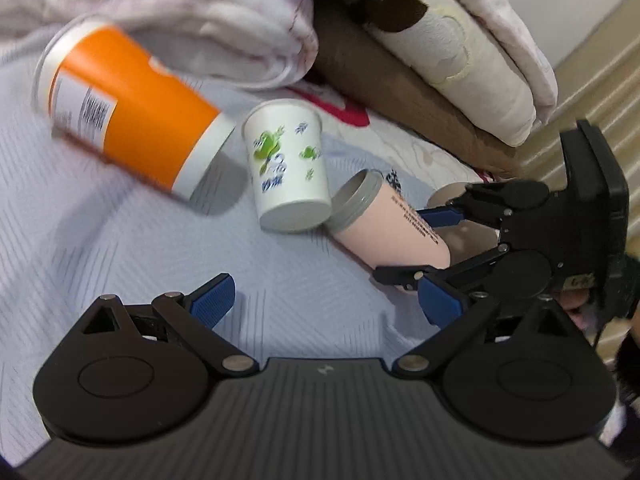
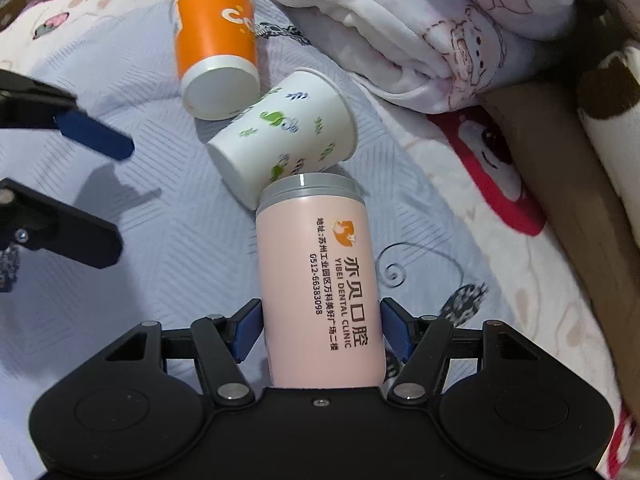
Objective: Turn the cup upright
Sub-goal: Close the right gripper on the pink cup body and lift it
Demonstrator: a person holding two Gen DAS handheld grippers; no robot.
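A pink cup with a grey rim (image 2: 320, 280) lies on its side on the bed, and my right gripper (image 2: 318, 330) is shut on its body, blue pads on both sides. In the left wrist view the pink cup (image 1: 392, 228) lies at the right, held by the right gripper (image 1: 436, 248). A white paper cup with green prints (image 2: 284, 140) lies on its side, touching the pink cup's rim. An orange paper cup (image 2: 218, 44) lies beyond it. My left gripper (image 1: 328, 300) is open and empty over the bedsheet, left of the cups.
The cups lie on a pale blue quilted sheet (image 1: 120, 240). Folded pink and white blankets (image 2: 400, 20) are piled behind the cups. A brown cardboard box (image 2: 560, 184) stands at the right. A red patterned patch (image 2: 492, 172) shows on the sheet.
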